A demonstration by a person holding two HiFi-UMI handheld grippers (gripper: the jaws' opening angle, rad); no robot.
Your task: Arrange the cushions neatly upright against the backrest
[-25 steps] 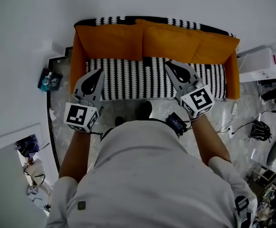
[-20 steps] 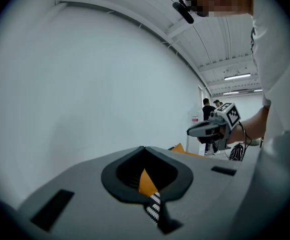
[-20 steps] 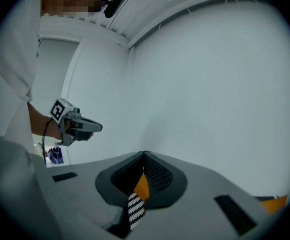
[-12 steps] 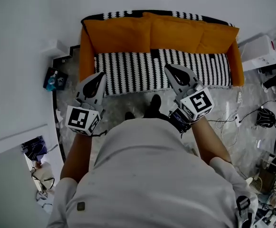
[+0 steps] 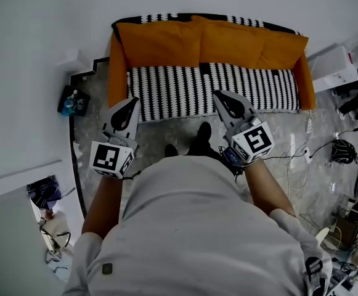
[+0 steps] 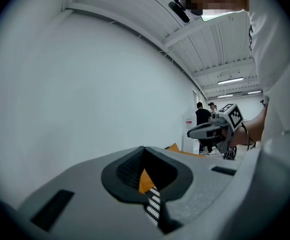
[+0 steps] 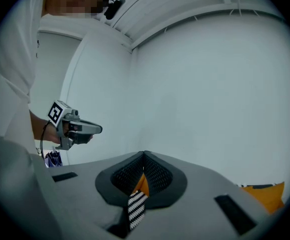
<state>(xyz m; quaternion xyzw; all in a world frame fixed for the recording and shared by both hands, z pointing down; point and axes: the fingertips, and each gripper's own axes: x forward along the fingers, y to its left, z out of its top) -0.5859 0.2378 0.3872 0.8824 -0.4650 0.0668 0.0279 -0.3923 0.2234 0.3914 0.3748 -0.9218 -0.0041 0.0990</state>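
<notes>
Orange fabric cushions [image 5: 160, 44]: upright in a row along the backrest of the black-and-white striped sofa [image 5: 209, 90].
Left gripper [image 5: 130, 102]: jaws closed, nothing held; off the seat's front-left corner, well apart from the cushions.
Right gripper [image 5: 219, 96]: jaws closed, nothing held; by the seat's front edge, apart from the cushions.

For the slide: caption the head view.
Left gripper and right gripper, shut, face a black-white striped sofa with upright orange cushions.
</notes>
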